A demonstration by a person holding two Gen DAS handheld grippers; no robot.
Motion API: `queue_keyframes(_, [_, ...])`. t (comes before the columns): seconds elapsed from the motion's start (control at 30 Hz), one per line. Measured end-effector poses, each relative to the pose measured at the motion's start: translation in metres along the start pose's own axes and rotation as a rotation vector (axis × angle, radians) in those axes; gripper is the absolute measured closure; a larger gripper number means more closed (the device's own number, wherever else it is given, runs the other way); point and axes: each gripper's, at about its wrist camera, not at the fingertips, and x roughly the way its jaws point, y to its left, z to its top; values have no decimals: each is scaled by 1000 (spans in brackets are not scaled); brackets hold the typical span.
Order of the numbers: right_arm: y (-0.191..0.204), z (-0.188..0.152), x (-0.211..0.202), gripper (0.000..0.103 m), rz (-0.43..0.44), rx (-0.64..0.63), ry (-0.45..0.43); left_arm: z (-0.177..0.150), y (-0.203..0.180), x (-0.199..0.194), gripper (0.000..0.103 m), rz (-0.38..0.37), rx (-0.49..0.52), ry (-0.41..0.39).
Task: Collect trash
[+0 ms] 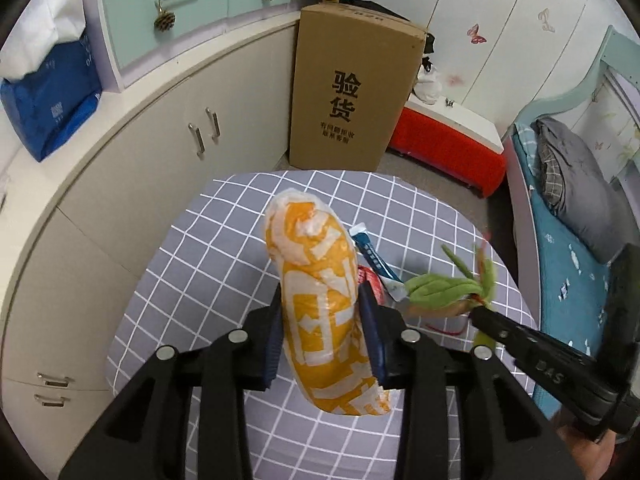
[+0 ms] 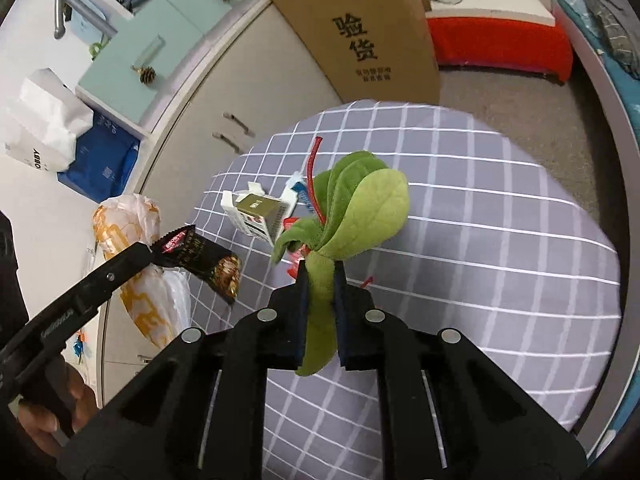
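Observation:
My left gripper (image 1: pixel 320 292) is shut on a rolled orange-and-white plastic bag (image 1: pixel 320 280), which it holds up above the round table with a grey check cloth (image 1: pixel 208 248). My right gripper (image 2: pixel 321 270) is shut on the stalk of a green plush leafy plant (image 2: pixel 360 208), also lifted off the cloth. Each gripper shows in the other's view: the right gripper (image 1: pixel 478 314) at the right, the left gripper (image 2: pixel 146 254) at the left with the bag (image 2: pixel 128 224). A dark snack wrapper (image 2: pixel 204 260) sits at the left gripper's tip; whether they touch is unclear.
On the cloth lie a small white carton (image 2: pixel 256 216), a blue-and-white sachet (image 1: pixel 376 260), a red wrapper (image 1: pixel 370 280) and a red string (image 2: pixel 314 176). A tall cardboard box (image 1: pixel 352 92) and a red storage box (image 1: pixel 448 148) stand behind the table. Cabinets (image 1: pixel 160 152) left, bed (image 1: pixel 560 240) right.

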Motion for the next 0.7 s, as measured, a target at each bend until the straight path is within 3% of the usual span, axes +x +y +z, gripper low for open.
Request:
queue_keyframes(0.27, [-43, -20, -46, 91, 3, 27, -41, -27, -54, 2, 64, -105, 0, 82])
queue_keyframes(0.47, [-76, -40, -68, 91, -15, 50, -36, -67, -88, 33, 62, -108, 24, 232])
queue_keyframes(0.6, [-89, -54, -71, 91, -21, 72, -21, -87, -97, 46, 61, -83, 61, 287])
queue_keyframes(0.7, [-91, -61, -68, 91, -23, 78, -12, -91, -100, 50, 52, -77, 77, 315])
